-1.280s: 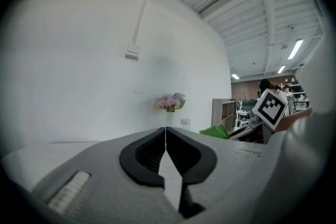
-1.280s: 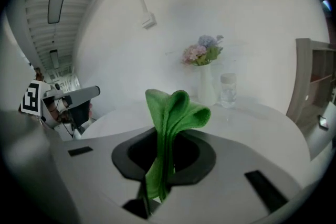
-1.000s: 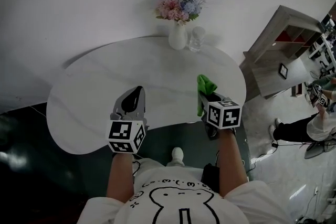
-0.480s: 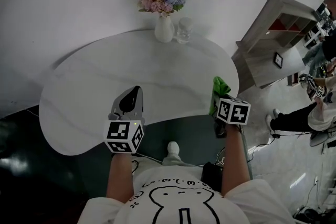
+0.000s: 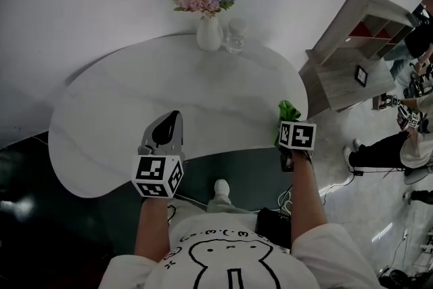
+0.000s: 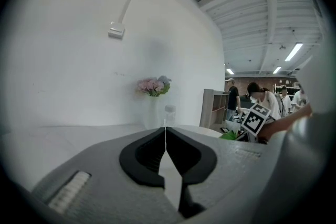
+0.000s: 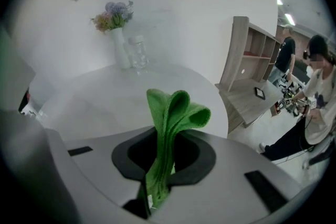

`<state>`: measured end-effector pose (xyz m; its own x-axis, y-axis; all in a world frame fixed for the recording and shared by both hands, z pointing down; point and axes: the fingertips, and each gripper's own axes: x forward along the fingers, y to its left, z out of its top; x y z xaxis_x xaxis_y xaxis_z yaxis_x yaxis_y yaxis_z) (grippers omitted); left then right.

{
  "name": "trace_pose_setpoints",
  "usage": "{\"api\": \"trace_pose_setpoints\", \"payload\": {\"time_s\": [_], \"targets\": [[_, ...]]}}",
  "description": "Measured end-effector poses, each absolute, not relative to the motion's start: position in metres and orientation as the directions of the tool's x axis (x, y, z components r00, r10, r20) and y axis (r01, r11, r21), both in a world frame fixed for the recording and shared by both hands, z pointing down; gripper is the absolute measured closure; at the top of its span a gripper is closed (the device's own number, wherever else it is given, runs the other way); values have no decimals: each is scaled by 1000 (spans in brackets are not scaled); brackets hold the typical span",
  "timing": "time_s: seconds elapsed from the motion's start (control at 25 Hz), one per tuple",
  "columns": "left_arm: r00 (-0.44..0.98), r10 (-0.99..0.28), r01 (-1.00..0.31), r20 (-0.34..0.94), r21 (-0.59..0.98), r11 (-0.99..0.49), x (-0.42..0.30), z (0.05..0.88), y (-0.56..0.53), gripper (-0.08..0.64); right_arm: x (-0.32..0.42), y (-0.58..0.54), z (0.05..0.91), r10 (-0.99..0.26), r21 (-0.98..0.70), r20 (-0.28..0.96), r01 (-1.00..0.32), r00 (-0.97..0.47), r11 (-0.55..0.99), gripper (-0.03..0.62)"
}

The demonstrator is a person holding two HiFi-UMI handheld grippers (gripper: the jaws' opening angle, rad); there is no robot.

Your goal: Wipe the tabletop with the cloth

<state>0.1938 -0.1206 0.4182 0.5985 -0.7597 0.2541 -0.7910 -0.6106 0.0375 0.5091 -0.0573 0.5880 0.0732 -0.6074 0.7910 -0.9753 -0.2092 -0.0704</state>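
Note:
A green cloth (image 7: 169,128) is pinched between the jaws of my right gripper (image 7: 167,157) and bunches up above them. In the head view this cloth (image 5: 287,109) sticks out over the near right edge of the white tabletop (image 5: 135,118), in front of the right gripper (image 5: 289,120). My left gripper (image 5: 169,128) hovers over the table's near edge, left of centre. Its jaws meet with nothing between them in the left gripper view (image 6: 165,136).
A white vase of flowers (image 5: 208,30) and a glass jar (image 5: 235,37) stand at the table's far edge by the wall. A wooden shelf unit (image 5: 352,44) stands to the right. People stand at the far right (image 5: 406,139). Dark floor lies to the left.
My right gripper has carried the cloth rightwards and nearer, from over the table's middle right to its near right edge. The left gripper has stayed put.

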Motion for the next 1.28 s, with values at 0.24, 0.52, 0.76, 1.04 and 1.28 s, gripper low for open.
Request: {"api": "trace_pose_setpoints", "payload": {"time_s": [0.24, 0.52, 0.76, 1.04, 1.28], "targets": [[572, -775, -809, 268, 24, -588, 185, 420, -125, 541, 508, -62, 611, -540, -1, 838, -987, 86, -159, 546], [565, -780, -817, 270, 47, -575, 180, 422, -126, 541, 500, -65, 613, -523, -13, 849, -986, 78, -168, 546], [573, -776, -811, 262, 46, -584, 176, 419, -124, 541, 488, -68, 614, -510, 26, 855, -988, 100, -151, 546], [594, -761, -797, 260, 64, -601, 158, 418, -119, 541, 474, -70, 614, -513, 30, 851, -987, 109, -161, 546], [599, -757, -793, 260, 64, -605, 136, 414, -118, 541, 465, -73, 615, -487, 51, 864, -985, 125, -163, 546]]}}
